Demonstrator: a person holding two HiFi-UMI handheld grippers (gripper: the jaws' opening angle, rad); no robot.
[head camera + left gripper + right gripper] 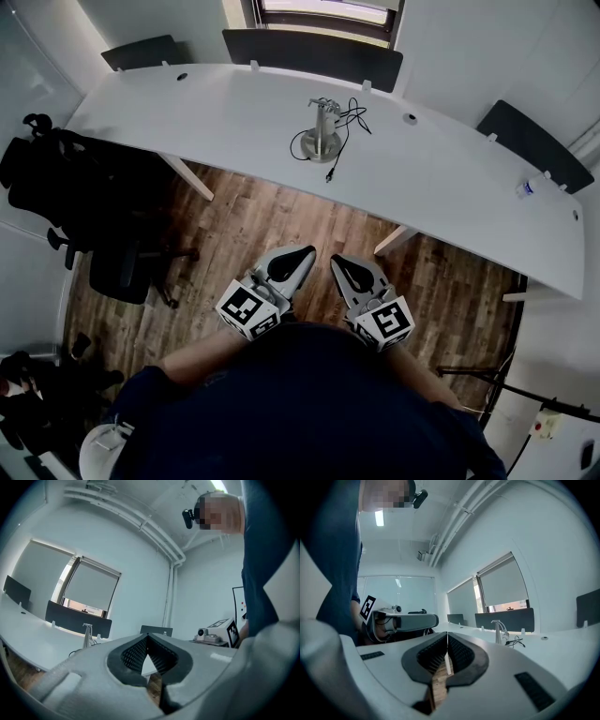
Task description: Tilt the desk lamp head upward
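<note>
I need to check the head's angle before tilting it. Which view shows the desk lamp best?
The right gripper view: the desk lamp stands side-on, its bent head in profile. The head view shows it from above, round base and black cord clear, head foreshortened. The left gripper view shows it small, side-on and far off.
</note>
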